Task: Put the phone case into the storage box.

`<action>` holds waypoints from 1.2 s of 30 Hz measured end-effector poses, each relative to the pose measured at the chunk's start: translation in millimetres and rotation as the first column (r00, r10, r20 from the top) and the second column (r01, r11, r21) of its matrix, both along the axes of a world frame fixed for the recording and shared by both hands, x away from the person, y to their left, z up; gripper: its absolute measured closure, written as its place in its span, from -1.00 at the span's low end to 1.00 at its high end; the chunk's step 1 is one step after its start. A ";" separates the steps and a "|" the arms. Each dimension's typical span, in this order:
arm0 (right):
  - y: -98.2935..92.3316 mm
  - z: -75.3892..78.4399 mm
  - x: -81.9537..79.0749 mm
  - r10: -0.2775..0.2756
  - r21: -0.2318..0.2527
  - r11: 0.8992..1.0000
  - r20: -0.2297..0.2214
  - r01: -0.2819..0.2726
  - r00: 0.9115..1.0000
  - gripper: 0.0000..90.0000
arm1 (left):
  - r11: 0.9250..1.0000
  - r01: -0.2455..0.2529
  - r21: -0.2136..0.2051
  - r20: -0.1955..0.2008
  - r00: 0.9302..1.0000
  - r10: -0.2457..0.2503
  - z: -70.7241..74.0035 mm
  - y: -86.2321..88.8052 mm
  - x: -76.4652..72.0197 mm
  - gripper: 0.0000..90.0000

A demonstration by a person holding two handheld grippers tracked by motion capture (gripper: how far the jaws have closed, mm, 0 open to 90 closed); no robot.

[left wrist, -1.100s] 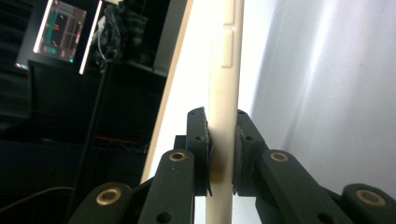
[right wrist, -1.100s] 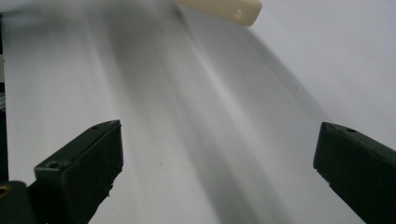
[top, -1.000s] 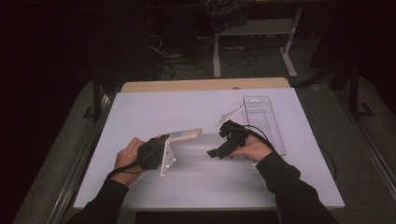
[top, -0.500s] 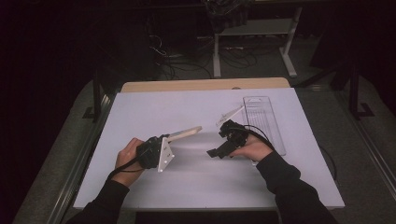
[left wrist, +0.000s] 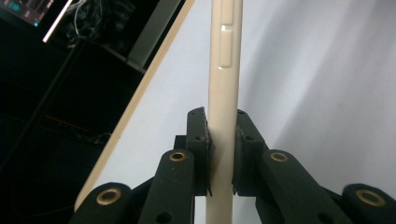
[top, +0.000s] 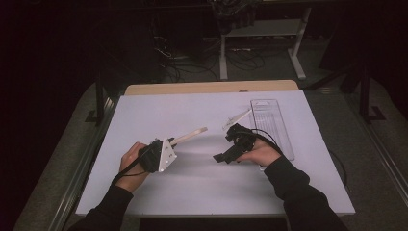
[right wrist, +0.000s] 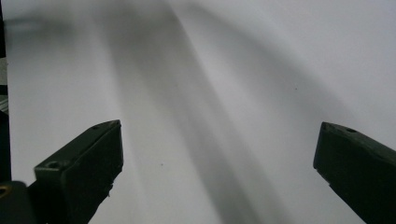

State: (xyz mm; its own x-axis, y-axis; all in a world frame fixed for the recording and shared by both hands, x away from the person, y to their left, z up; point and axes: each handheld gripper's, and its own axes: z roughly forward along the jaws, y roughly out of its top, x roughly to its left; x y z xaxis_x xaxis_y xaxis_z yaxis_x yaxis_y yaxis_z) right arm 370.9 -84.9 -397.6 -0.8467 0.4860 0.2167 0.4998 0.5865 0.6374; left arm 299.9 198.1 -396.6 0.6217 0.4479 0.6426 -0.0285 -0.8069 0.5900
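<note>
Now, changes: your left gripper (left wrist: 219, 154) has swung the cream strip (top: 190, 135) a little since a second ago; both hands sit roughly where they were.
Left gripper: clenched on the strip's near end, strip raised over the white table (top: 202, 192).
Right gripper (right wrist: 219, 163): released, jaws wide over bare table.
Meaning: strip likely ready to pass or set in the clear tray (top: 272, 122).
Writing: none legible.
</note>
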 end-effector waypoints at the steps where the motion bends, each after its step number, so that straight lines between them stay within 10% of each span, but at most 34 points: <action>1: 0.1 0.0 0.0 -0.001 0.000 1.000 -0.001 0.001 1.000 -0.98 | 1.000 -0.002 -0.002 0.001 1.000 0.002 0.5 0.4 0.5 0.78; 21: -0.3 0.0 0.4 0.004 0.000 1.000 0.002 -0.004 1.000 -0.98 | 0.980 -0.053 -0.192 -0.168 0.986 0.020 6.8 12.4 9.8 0.78; 36: -0.2 0.1 0.2 0.004 0.002 1.000 0.000 -0.004 1.000 -0.98 | 0.916 -0.130 -0.379 -0.301 0.954 0.011 9.1 23.6 18.7 0.78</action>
State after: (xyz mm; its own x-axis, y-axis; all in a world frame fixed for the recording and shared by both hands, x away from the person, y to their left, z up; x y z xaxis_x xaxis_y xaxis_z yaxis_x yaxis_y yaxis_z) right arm 371.1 -85.1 -397.5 -0.8486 0.4820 0.2178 0.4974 0.5869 0.6388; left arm 318.6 221.8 -387.5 0.7088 0.6749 0.2052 0.2382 -0.5028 0.8309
